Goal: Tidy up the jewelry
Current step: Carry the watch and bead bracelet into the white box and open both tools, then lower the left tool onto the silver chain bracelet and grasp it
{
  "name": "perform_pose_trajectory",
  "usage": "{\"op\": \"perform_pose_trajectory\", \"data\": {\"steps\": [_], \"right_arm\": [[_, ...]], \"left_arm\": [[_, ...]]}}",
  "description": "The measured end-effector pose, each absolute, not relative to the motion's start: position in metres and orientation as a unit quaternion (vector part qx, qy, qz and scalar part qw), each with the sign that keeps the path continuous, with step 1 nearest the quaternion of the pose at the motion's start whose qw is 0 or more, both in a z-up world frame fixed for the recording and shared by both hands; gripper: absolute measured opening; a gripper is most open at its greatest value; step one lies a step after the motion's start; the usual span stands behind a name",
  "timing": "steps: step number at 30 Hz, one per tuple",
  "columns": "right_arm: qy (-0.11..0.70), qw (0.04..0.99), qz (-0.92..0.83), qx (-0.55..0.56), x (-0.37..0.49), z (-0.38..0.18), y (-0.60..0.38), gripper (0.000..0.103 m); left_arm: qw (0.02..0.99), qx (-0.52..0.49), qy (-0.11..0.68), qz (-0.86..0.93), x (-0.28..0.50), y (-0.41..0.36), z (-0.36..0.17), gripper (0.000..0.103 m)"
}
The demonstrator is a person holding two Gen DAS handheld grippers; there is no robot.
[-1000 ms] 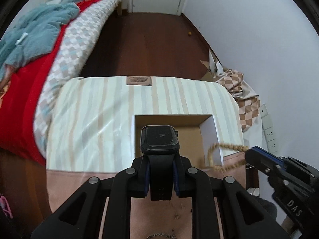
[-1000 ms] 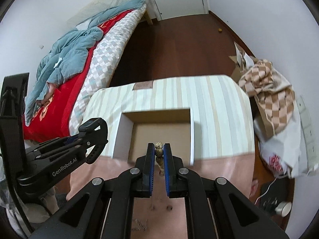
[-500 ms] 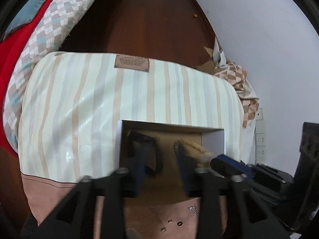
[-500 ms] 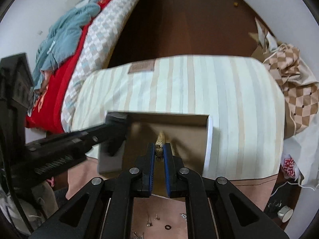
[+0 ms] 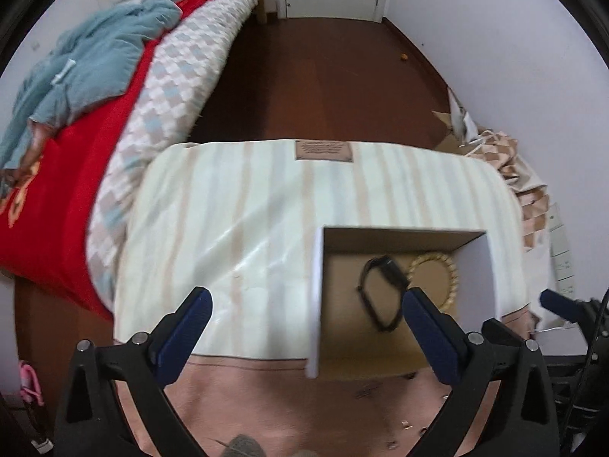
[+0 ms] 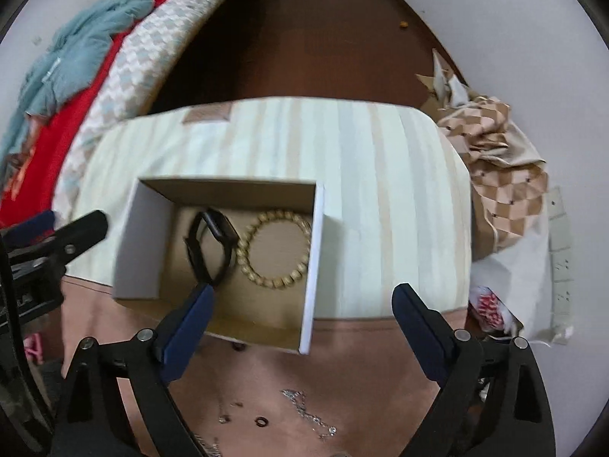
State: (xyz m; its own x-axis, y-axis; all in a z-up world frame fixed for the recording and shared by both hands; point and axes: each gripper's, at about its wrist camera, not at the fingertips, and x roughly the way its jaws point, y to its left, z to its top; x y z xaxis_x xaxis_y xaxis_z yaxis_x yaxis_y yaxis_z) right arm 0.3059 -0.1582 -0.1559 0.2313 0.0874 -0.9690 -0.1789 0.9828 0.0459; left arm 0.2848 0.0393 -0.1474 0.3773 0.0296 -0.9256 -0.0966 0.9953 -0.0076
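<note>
An open cardboard box (image 6: pixel 309 266) with white walls sits on the striped cloth; it also shows in the left wrist view (image 5: pixel 316 304). Inside lie a black smartwatch (image 6: pixel 211 245) and a tan bead bracelet (image 6: pixel 276 249), side by side; both show in the left wrist view, the watch (image 5: pixel 380 289) left of the bracelet (image 5: pixel 434 278). My left gripper (image 5: pixel 304 320) is open and empty, above the box's left wall. My right gripper (image 6: pixel 302 316) is open and empty, above the box's near right corner. Small loose pieces, a silver chain (image 6: pixel 308 411) and a dark ring (image 6: pixel 260 421), lie on the pink cloth.
The striped cloth (image 5: pixel 247 205) covers a table with a pink front strip (image 6: pixel 361 361). A bed with red and teal covers (image 5: pixel 76 106) stands at the left. Checked fabric and bags (image 6: pixel 502 175) lie at the right by the wall. Dark wood floor (image 5: pixel 323 76) lies beyond.
Both grippers have opened and pulled back from the box. The watch left the left gripper and the bracelet left the right gripper; both now lie in the box.
</note>
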Motion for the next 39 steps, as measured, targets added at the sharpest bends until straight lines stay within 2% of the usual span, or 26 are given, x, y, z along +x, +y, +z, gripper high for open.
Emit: {"op": "perform_pose_trajectory", "data": {"steps": [2, 8, 32, 39], "right_arm": [[0.617, 0.782, 0.078, -0.041, 0.3, -0.163, -0.157, 0.102], [0.605, 0.793, 0.062, -0.045, 0.284, -0.161, -0.153, 0.103], [0.498, 0.864, 0.055, -0.041, 0.184, -0.037, -0.155, 0.103], [0.49, 0.869, 0.067, -0.017, 0.155, -0.023, -0.165, 0.103]], "left_arm": [[0.832, -0.017, 0.553, 0.047, 0.278, 0.04, -0.15, 0.102], [0.838, -0.009, 0.543, 0.059, 0.258, 0.044, -0.146, 0.102], [0.889, -0.003, 0.452, 0.069, 0.152, 0.03, -0.045, 0.102], [0.891, -0.009, 0.447, 0.082, 0.128, 0.031, -0.042, 0.102]]}}
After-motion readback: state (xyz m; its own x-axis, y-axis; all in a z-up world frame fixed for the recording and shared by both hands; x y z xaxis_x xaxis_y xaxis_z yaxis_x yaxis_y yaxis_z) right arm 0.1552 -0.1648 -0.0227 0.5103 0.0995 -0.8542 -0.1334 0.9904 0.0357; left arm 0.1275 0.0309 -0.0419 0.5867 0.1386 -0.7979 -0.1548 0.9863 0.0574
